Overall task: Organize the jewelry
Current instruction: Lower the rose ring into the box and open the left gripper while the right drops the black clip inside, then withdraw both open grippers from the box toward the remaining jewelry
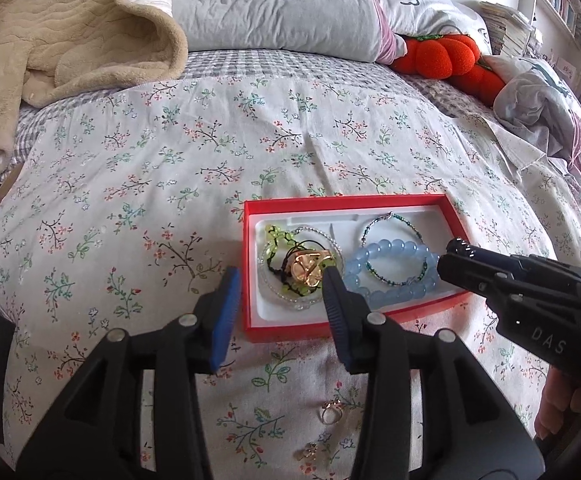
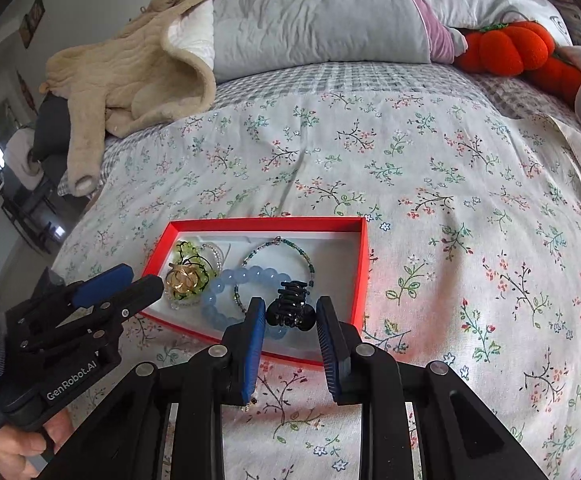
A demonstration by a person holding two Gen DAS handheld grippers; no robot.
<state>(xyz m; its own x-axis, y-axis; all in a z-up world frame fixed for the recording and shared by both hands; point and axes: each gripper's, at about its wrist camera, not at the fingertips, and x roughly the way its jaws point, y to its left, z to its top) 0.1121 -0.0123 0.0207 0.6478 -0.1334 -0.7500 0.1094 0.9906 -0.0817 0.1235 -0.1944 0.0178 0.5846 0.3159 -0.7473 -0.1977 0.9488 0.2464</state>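
Note:
A red box [image 1: 346,200] [image 2: 364,264] with a white liner lies on the floral bedspread. It holds a blue bead bracelet [image 1: 390,276] [image 2: 230,280], a thin teal bead bracelet [image 1: 394,224] [image 2: 278,248], a green and clear bead tangle [image 1: 286,248] [image 2: 188,256] and a gold piece [image 1: 308,268] [image 2: 180,280]. My left gripper [image 1: 278,292] [image 2: 130,280] is open and empty over the box's near left corner. My right gripper [image 2: 288,320] [image 1: 456,256] holds a black claw hair clip [image 2: 290,308] between its pads above the box's near edge.
Two gold rings [image 1: 332,412] [image 1: 310,452] lie on the bedspread between the left gripper's arms. A beige fleece garment [image 1: 70,36] [image 2: 130,76], grey pillows [image 1: 274,4] [image 2: 322,12] and an orange plush pumpkin [image 1: 450,60] [image 2: 510,48] lie at the back.

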